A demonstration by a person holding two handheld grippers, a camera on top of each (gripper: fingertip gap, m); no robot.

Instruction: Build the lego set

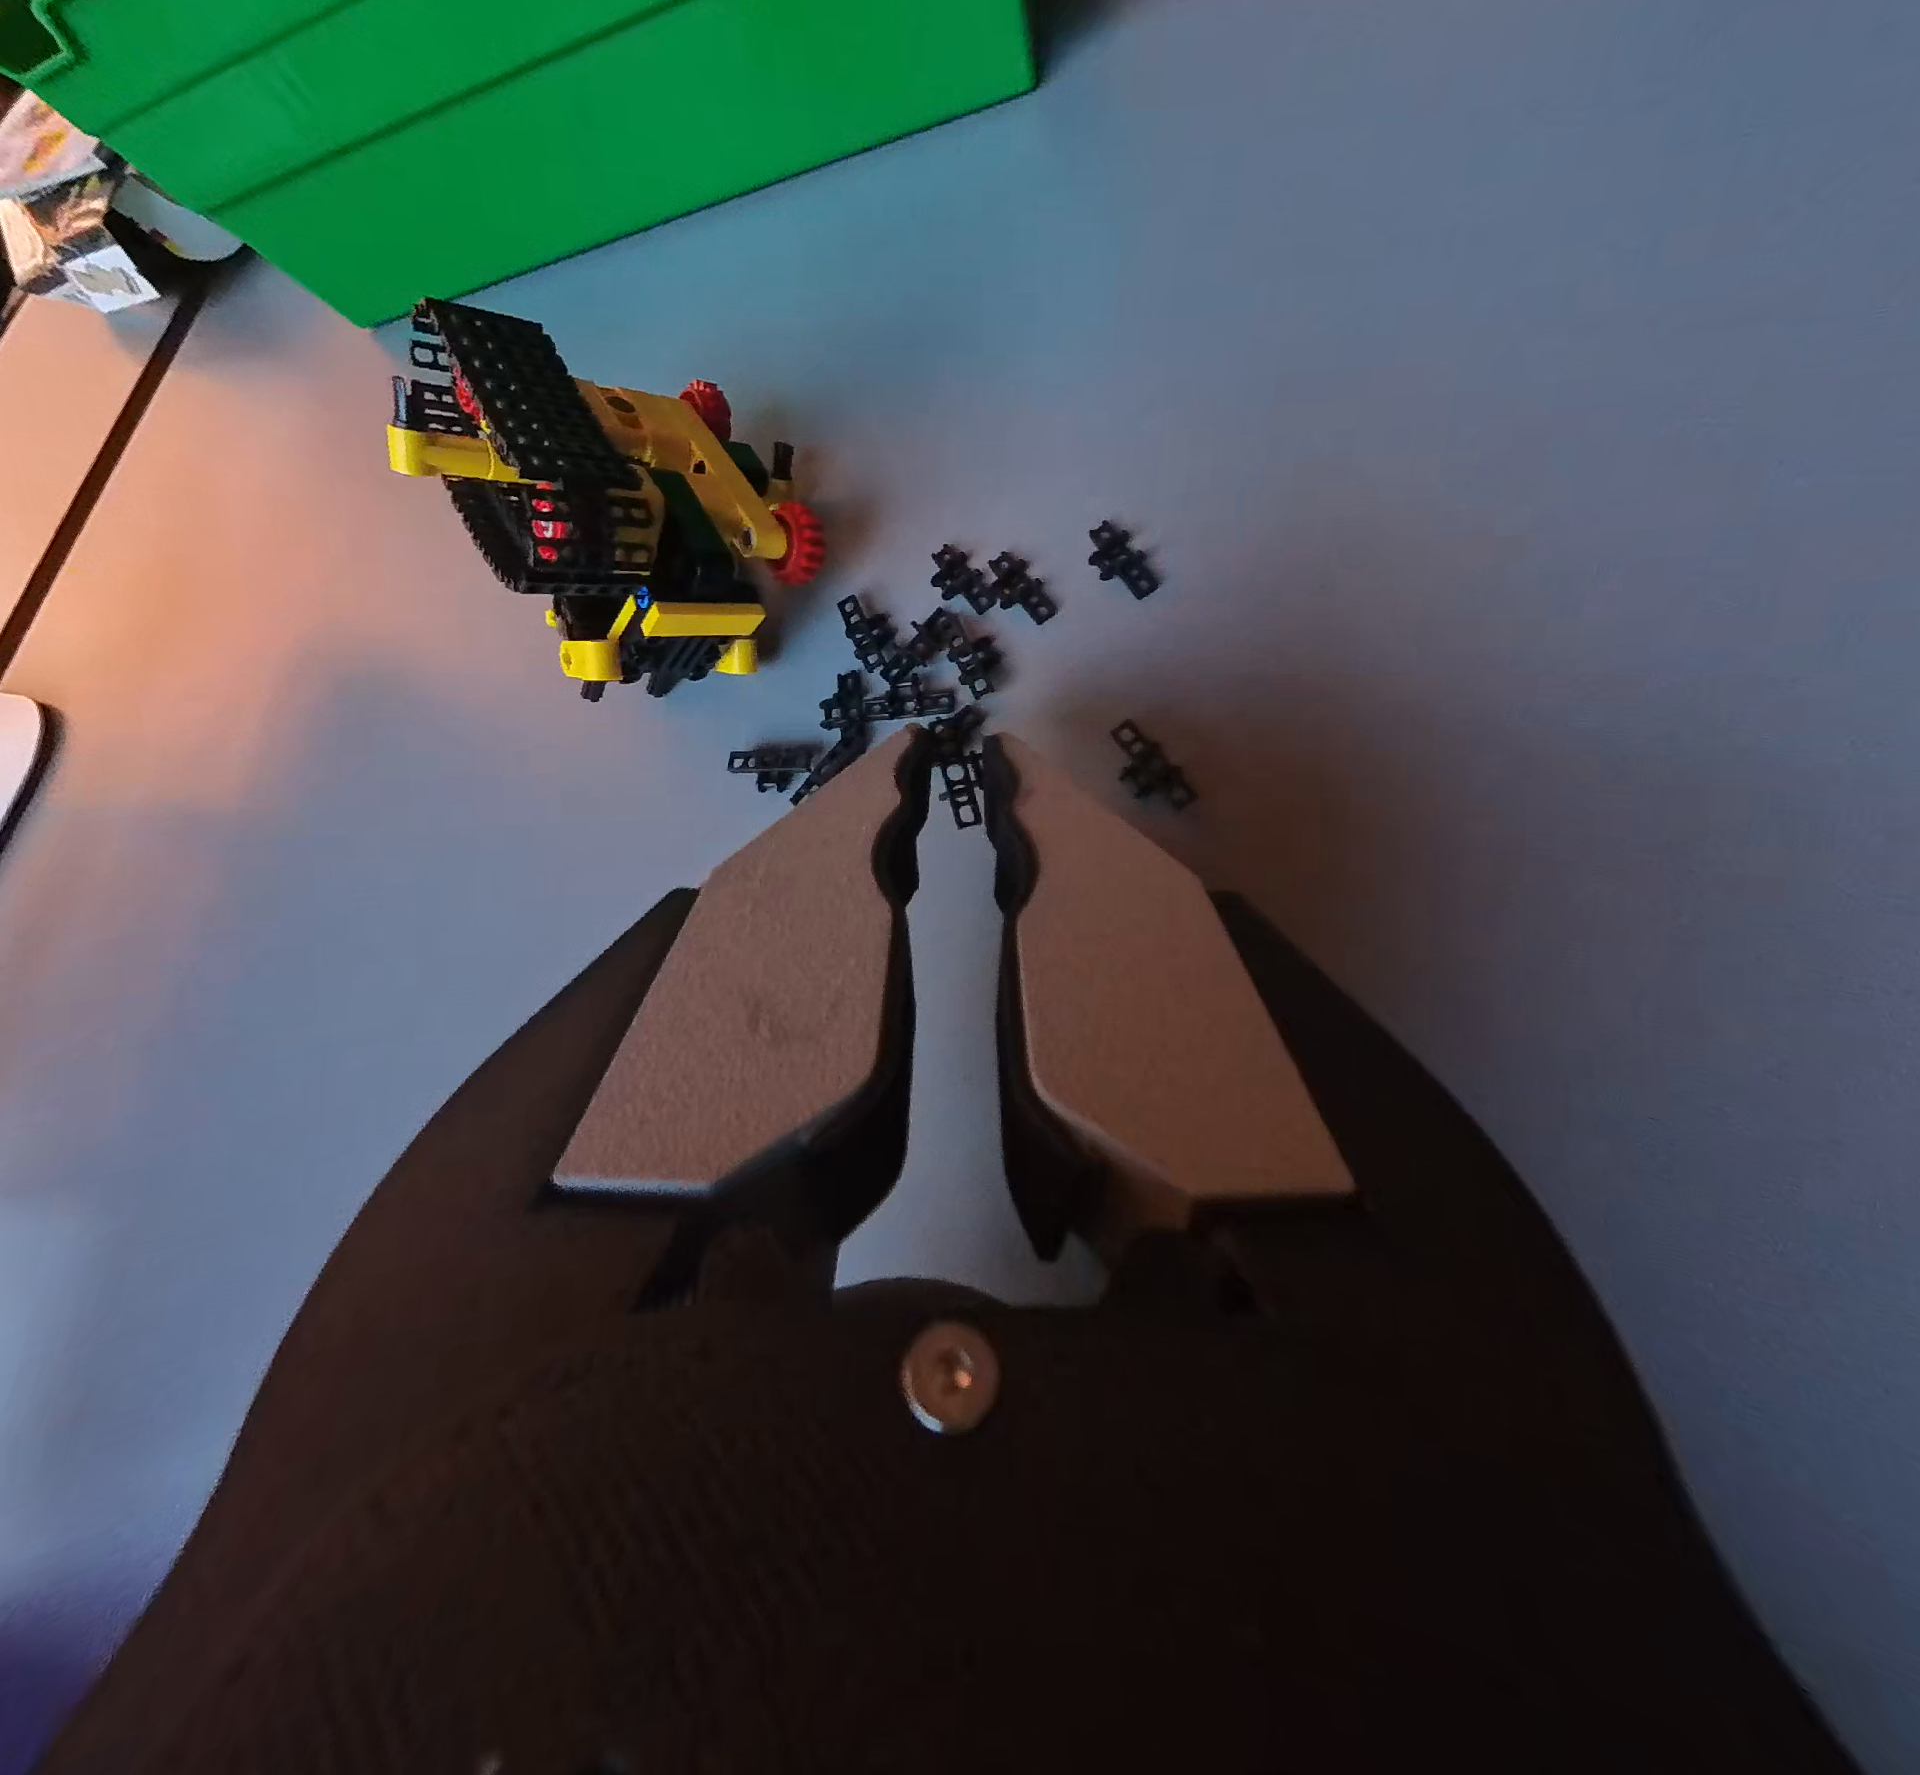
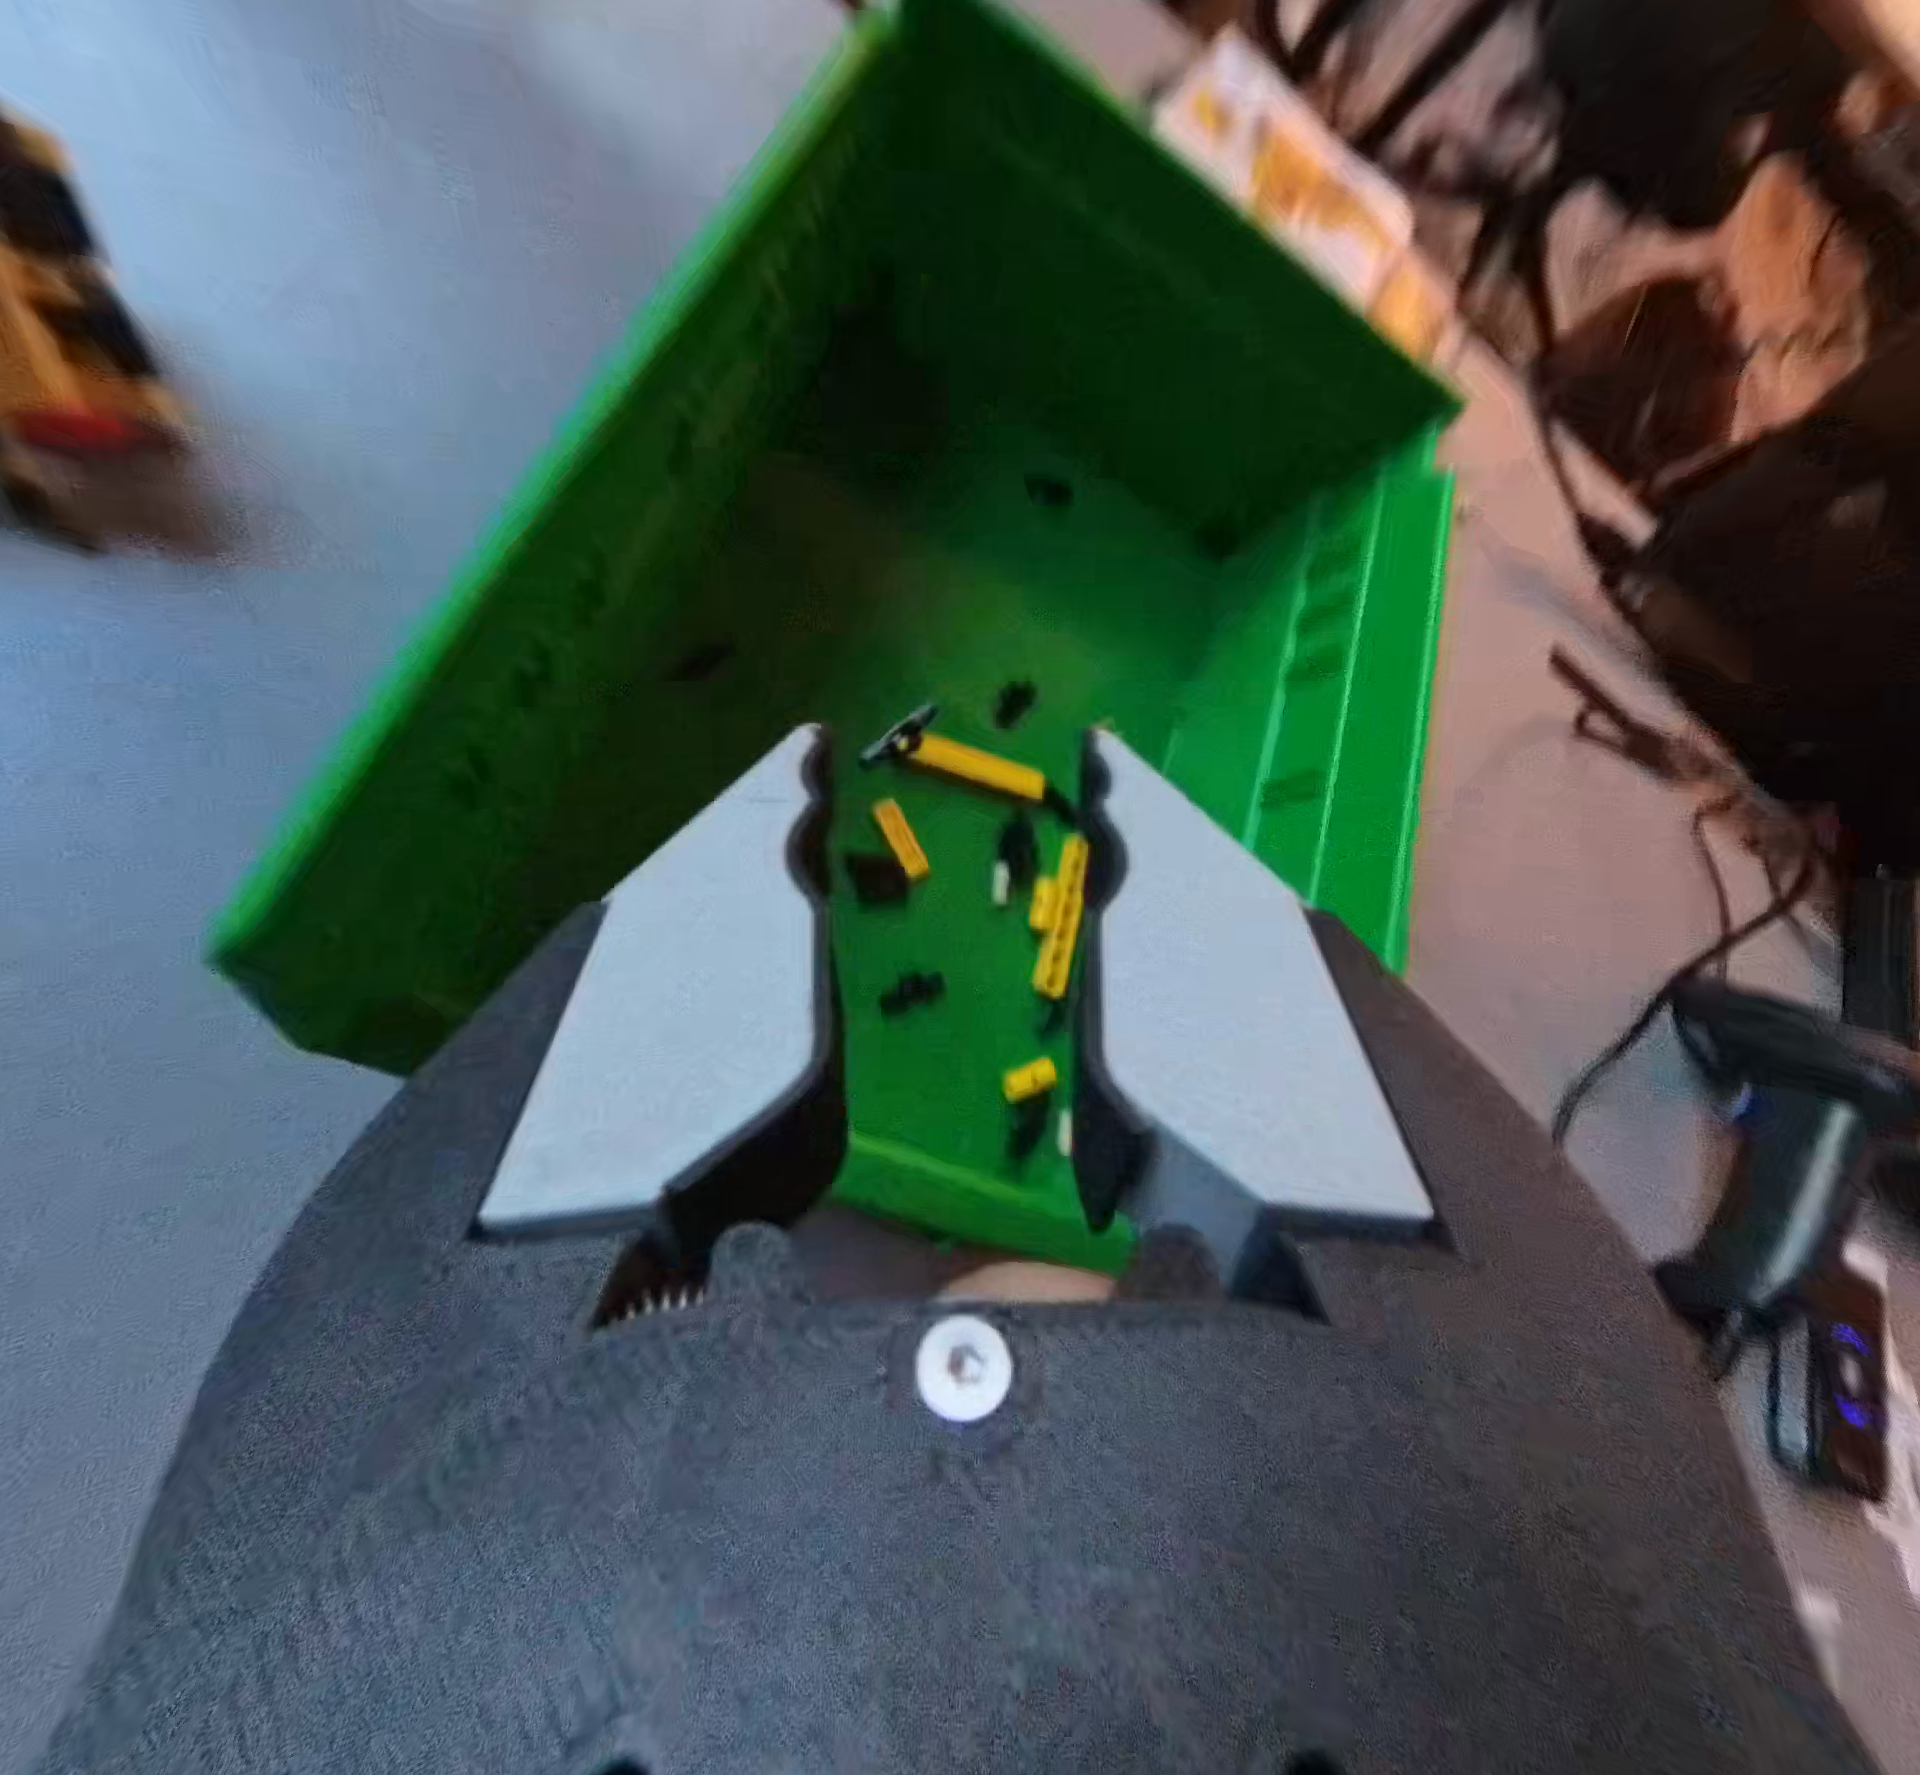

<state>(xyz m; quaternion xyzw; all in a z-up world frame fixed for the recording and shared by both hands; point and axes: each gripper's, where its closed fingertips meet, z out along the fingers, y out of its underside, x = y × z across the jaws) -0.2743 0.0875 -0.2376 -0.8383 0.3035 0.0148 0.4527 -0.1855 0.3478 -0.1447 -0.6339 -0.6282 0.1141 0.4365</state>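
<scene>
Left hand-held gripper over the track links, right one over the bin

My left hand-held gripper [image 1: 956, 749] sits low over a scatter of small black track links [image 1: 935, 655] on the grey worktop [image 1: 1455, 375]; its jaws stand a narrow gap apart, with one black link [image 1: 961, 785] lying in that gap near the tips; I cannot tell whether the pads touch it; just left of the scatter stands the part-built lego model [image 1: 592, 499], yellow and black with red gears, tilted, close beside the outer wall of the green bin [image 1: 582, 94]; my right hand-held gripper [image 2: 951, 738] hangs above the open green bin, jaws wide apart and holding nothing; between its fingers I see the bin floor with loose yellow pieces [image 2: 1055, 904] and small black pieces [image 2: 909, 993] spread about; this view is blurred; off the bin's right side lies a tangle of dark cables [image 2: 1662, 323]
</scene>
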